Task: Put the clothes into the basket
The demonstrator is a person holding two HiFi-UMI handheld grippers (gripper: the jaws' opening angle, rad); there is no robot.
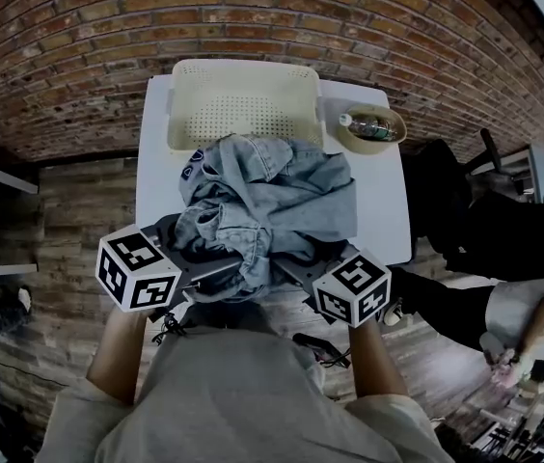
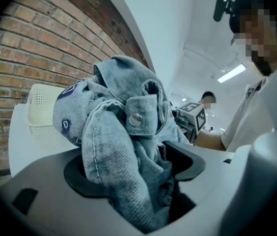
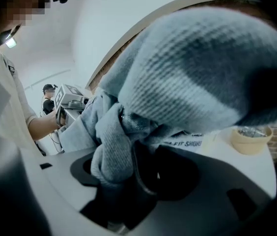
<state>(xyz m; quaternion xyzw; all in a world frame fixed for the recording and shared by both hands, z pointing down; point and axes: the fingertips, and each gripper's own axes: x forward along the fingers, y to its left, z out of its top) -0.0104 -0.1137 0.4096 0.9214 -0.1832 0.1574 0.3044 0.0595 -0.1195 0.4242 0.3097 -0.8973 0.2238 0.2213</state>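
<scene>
A bundle of clothes lies at the near part of the white table (image 1: 388, 215): a blue denim jacket (image 1: 243, 205) on top and a pale grey knit garment (image 1: 325, 201) on its right side. The cream perforated basket (image 1: 243, 99) stands just behind the bundle and looks empty. My left gripper (image 1: 233, 263) is shut on the denim jacket (image 2: 124, 146), whose folds with a metal snap fill its jaws (image 2: 138, 181). My right gripper (image 1: 296, 263) is shut on the grey knit garment (image 3: 114, 141), a ribbed cuff bunched between its jaws (image 3: 128, 176). Cloth hides both sets of fingertips.
A tan bowl (image 1: 373, 128) holding a plastic bottle sits on the table's far right corner, beside the basket. A brick wall rises behind the table. A person in dark clothes is seated to the right (image 1: 484, 239). Shelving stands at the left.
</scene>
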